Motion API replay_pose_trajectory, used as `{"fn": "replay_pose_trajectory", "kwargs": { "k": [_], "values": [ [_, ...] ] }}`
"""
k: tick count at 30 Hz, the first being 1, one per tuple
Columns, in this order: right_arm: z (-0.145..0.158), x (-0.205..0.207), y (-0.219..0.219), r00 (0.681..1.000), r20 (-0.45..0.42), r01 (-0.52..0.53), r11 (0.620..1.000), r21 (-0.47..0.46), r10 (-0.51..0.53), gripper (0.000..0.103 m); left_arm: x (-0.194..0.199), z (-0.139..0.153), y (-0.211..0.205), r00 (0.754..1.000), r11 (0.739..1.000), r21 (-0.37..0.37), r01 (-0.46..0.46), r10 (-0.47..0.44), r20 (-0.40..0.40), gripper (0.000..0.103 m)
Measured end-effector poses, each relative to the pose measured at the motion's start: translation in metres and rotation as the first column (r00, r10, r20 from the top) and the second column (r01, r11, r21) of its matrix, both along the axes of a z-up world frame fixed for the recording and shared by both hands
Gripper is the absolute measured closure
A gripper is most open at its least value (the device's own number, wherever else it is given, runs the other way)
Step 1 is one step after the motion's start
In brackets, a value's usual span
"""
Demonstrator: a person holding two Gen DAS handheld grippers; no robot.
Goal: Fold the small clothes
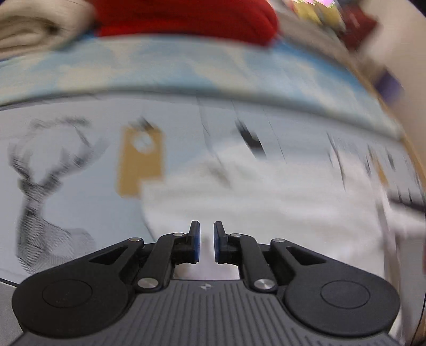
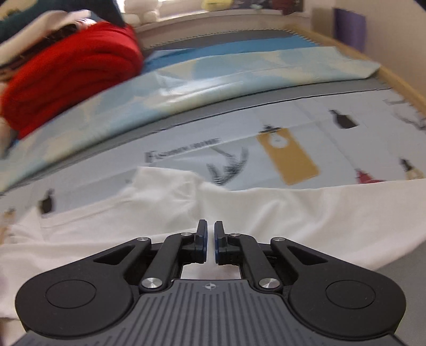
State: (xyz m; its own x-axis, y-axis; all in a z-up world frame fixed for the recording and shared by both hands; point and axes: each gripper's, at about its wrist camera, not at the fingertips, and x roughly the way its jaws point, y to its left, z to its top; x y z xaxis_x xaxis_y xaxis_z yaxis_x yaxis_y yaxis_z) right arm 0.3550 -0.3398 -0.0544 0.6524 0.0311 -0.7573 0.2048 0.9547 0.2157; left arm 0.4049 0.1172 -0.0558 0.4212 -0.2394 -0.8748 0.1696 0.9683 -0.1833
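The printed bedsheet [image 2: 332, 138] carries my white garment [image 2: 266, 207]; the left hand-held gripper [image 1: 207, 241] and right hand-held gripper [image 2: 210, 241], jaws narrowly parted, grasp nothing, poised to pinch it.

Left gripper [image 1: 207, 241] over white garment [image 1: 266, 202], jaws narrowly apart, nothing visibly pinched. View motion-blurred. Printed cloth [image 1: 80, 159] beneath: deer drawing [image 1: 40, 186], tan tag [image 1: 139, 162]. Red folded fabric [image 1: 186, 18] at top.

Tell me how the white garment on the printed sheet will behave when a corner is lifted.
The white garment will probably drape limply: it already lies in soft wrinkles and folds. It looks thin and light, so one corner may lift while the rest drags along the printed sheet. Loose cloth may slip from narrow jaws unless they pinch it firmly.
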Motion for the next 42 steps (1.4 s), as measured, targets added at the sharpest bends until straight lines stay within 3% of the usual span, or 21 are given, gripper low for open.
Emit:
{"fn": "replay_pose_trajectory", "kwargs": {
  "k": [3,4,7,9,12,14,16,17,18,24,32,36,39,42],
  "values": [
    [-0.012,0.003,0.003,0.997,-0.057,-0.053,0.996,0.075,0.057,0.083,-0.007,-0.038,-0.006,0.987,0.988,0.137,0.068,-0.046,-0.155,0.094],
    [-0.02,0.004,0.005,0.992,-0.098,-0.071,0.995,0.074,0.078,0.082,-0.01,-0.043,-0.004,0.987,0.983,0.162,0.084,-0.06,-0.147,0.094],
    [-0.036,0.002,0.006,0.977,-0.207,-0.064,0.998,-0.019,0.059,0.083,-0.008,-0.03,0.004,0.988,0.984,0.176,0.025,0.002,-0.154,0.094],
    [-0.031,0.0,0.002,0.982,-0.184,-0.048,0.999,0.011,0.049,0.083,-0.009,-0.015,0.007,0.994,0.981,0.193,0.004,0.017,-0.107,0.094],
    [-0.024,-0.003,0.001,0.988,-0.142,-0.065,0.998,0.018,0.067,0.083,-0.012,-0.002,0.014,0.995,0.994,0.105,-0.022,0.032,-0.095,0.094],
    [-0.031,-0.004,0.0,0.983,-0.174,-0.064,0.998,0.005,0.064,0.082,-0.015,-0.009,0.013,0.992,0.996,0.094,0.001,0.011,-0.122,0.094],
    [-0.037,-0.005,-0.003,0.974,-0.22,-0.057,0.998,-0.025,0.05,0.082,-0.023,-0.032,0.005,0.981,0.985,0.163,0.06,-0.027,-0.194,0.086],
    [-0.038,-0.005,-0.004,0.972,-0.229,-0.057,0.998,-0.026,0.049,0.083,-0.027,-0.036,0.004,0.983,0.98,0.183,0.075,-0.042,-0.18,0.073],
    [-0.038,-0.006,-0.008,0.973,-0.225,-0.048,0.999,-0.012,0.044,0.083,-0.027,-0.035,0.005,0.985,0.979,0.196,0.061,-0.026,-0.173,0.072],
    [0.0,-0.02,-0.035,0.996,-0.068,0.067,0.996,0.052,-0.063,0.083,-0.037,0.016,0.004,0.991,0.973,0.201,-0.11,0.123,-0.051,0.074],
    [0.032,-0.055,-0.074,0.989,0.059,0.127,0.987,0.102,-0.133,0.083,-0.091,0.1,-0.054,0.979,0.98,0.134,-0.146,0.123,0.162,0.072],
    [0.038,-0.077,-0.087,0.982,0.083,0.161,0.984,0.08,-0.168,0.083,-0.118,0.097,-0.076,0.971,0.985,0.083,-0.152,0.134,0.196,0.064],
    [0.038,-0.096,-0.098,0.974,0.089,0.207,0.978,0.04,-0.209,0.083,-0.12,0.071,-0.093,0.985,0.974,0.177,-0.143,0.121,0.127,0.064],
    [0.034,-0.11,-0.113,0.968,0.091,0.235,0.972,0.008,-0.235,0.083,-0.11,0.067,-0.101,0.981,0.964,0.234,-0.127,0.087,0.176,0.064]
  ]
}}
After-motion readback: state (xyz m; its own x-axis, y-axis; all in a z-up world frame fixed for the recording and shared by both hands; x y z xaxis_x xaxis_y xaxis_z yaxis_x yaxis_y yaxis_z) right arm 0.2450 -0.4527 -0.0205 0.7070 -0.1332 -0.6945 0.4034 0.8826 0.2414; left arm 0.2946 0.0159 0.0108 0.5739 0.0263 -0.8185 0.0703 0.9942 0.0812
